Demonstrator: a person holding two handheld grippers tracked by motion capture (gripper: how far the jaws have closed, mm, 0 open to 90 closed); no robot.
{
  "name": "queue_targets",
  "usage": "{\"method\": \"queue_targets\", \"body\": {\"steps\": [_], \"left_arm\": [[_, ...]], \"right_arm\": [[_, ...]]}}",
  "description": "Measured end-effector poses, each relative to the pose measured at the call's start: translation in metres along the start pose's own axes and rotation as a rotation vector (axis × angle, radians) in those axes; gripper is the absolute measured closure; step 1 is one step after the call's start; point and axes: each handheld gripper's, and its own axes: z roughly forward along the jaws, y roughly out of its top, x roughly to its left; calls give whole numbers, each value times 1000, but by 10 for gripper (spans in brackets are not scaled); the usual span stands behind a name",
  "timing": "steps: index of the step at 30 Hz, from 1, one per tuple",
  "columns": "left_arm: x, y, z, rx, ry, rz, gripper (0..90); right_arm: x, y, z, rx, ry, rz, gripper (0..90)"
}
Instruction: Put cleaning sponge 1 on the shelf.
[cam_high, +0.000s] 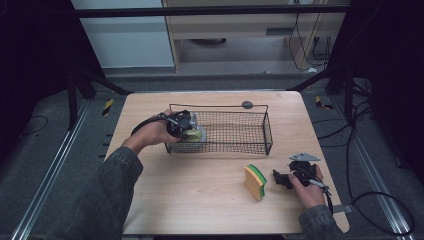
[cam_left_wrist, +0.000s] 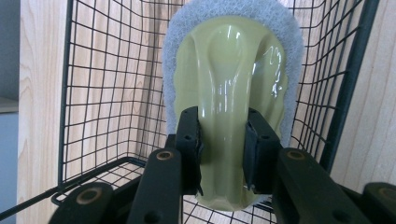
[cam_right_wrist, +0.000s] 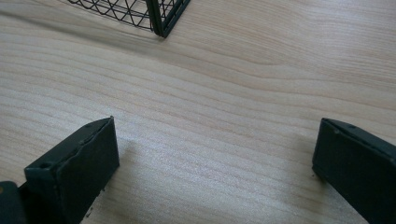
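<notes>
Left gripper (cam_left_wrist: 222, 149) clamped on pale green plastic scrubber with grey pad (cam_left_wrist: 233, 88) inside black wire basket (cam_high: 260, 142) (left end); right gripper (cam_right_wrist: 215, 163) spread wide above light wooden table (cam_right_wrist: 233, 84)

the black wire basket (cam_high: 235, 131) stands on the far middle of the light wooden table (cam_high: 190, 195), its 4 mesh walls barring entry from the sides; its top is open. the left gripper (cam_high: 192, 131) and the pale green scrubber with a grey pad (cam_left_wrist: 229, 93) it clamps fill the basket's left end, and the rest of its floor is bare. the yellow and green sponge (cam_high: 255, 182) stands on edge near the right gripper (cam_high: 281, 179), whose jaws are spread wide over bare wood. the table's near left is free.
</notes>
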Motion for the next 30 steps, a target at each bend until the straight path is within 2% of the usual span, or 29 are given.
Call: {"method": "queue_targets", "body": {"steps": [12,20,21,22,30], "left_arm": [[1,-1,-3,-8,-12,-16,700],[3,-1,-9,-40,-17,-25,695],[2,-2,-9,-43,-21,-35,694],[3,-2,-11,-49,-15,-27,694],[8,-5,-21,-99,11,-70,691]], "right_arm": [[0,0,0,0,-1,0,7],[0,0,0,0,0,0,7],[0,0,0,0,1,0,7],[0,0,0,0,-1,0,7],[0,0,0,0,0,0,7]]}}
